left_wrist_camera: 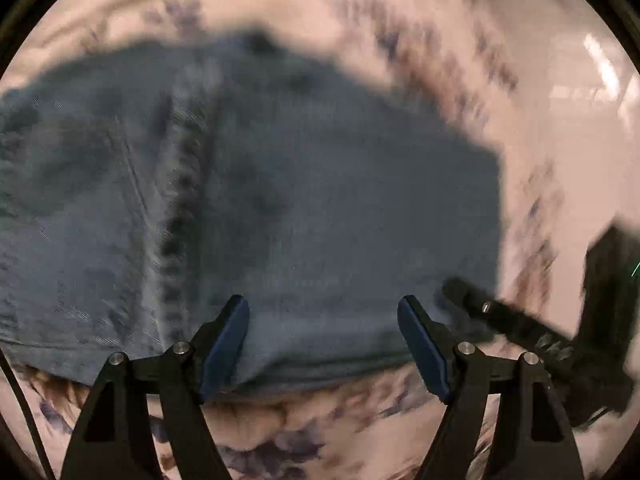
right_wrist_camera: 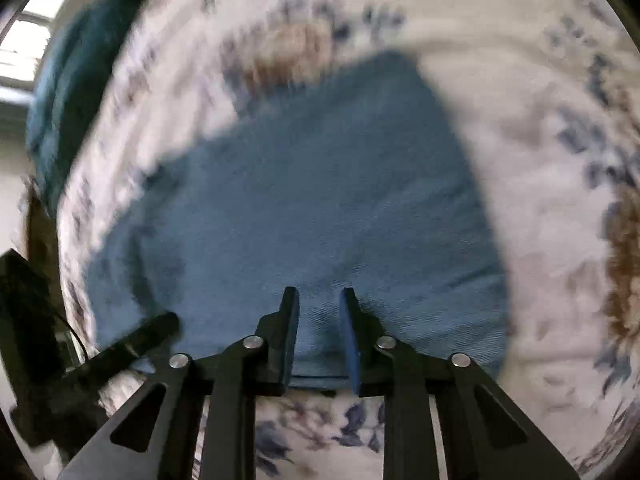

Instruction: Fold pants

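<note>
Blue denim pants (left_wrist_camera: 280, 200) lie folded on a floral sheet (left_wrist_camera: 300, 432). In the left wrist view my left gripper (left_wrist_camera: 324, 312) is wide open over the near edge of the denim, holding nothing. The right gripper (left_wrist_camera: 520, 324) reaches in from the right at the fabric's corner. In the right wrist view the pants (right_wrist_camera: 320, 200) fill the middle; my right gripper (right_wrist_camera: 319, 300) stands partly open, its fingers straddling the near edge, with denim between the pads and a gap showing. The left gripper (right_wrist_camera: 132, 344) shows at lower left. Both views are motion-blurred.
The white sheet with blue and brown flowers (right_wrist_camera: 540, 200) surrounds the pants. A dark teal cloth or cushion (right_wrist_camera: 80, 80) lies at the far left by a bright window. A glossy pale floor (left_wrist_camera: 592, 100) shows at the right.
</note>
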A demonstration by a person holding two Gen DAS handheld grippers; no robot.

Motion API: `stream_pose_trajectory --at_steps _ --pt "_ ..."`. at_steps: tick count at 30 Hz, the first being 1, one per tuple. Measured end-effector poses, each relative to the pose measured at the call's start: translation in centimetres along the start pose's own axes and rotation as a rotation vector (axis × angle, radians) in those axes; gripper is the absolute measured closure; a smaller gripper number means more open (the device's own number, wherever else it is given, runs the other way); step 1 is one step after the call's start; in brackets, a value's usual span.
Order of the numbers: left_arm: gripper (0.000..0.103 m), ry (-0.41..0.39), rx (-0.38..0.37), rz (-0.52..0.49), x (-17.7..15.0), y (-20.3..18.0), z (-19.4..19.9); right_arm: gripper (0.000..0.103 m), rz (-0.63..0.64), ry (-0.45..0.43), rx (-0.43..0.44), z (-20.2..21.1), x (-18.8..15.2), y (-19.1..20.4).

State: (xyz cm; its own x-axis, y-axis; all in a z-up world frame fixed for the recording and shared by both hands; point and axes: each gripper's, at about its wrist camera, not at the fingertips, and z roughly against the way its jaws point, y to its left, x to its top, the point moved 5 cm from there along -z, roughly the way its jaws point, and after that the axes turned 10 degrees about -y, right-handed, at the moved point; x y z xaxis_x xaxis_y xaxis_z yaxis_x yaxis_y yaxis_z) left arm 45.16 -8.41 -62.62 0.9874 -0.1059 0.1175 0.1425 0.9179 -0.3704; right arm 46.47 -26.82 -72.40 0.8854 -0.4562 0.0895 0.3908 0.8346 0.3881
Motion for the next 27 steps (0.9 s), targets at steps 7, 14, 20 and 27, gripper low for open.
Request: stream_pose_trajectory --at_steps 7,14,20,27 --pt "0.028 -0.010 0.068 -0.109 -2.1 0.6 0.1 0.092 0.134 0.076 -0.040 -0.1 -3.4 -0.7" --pt "0.029 -0.007 0.064 -0.076 -2.2 0.7 1.1 0.103 0.057 0.086 -0.018 0.5 -2.6 -1.9" --pt "0.027 -0.111 -0.006 -0.002 -0.6 -0.2 3.0 0.101 0.040 0.011 0.154 2.3 -1.6 1.1" --pt "0.033 -0.073 0.075 -0.036 -2.0 1.8 0.4 0.103 -0.077 0.089 0.103 -1.6 -2.5 -3.4"
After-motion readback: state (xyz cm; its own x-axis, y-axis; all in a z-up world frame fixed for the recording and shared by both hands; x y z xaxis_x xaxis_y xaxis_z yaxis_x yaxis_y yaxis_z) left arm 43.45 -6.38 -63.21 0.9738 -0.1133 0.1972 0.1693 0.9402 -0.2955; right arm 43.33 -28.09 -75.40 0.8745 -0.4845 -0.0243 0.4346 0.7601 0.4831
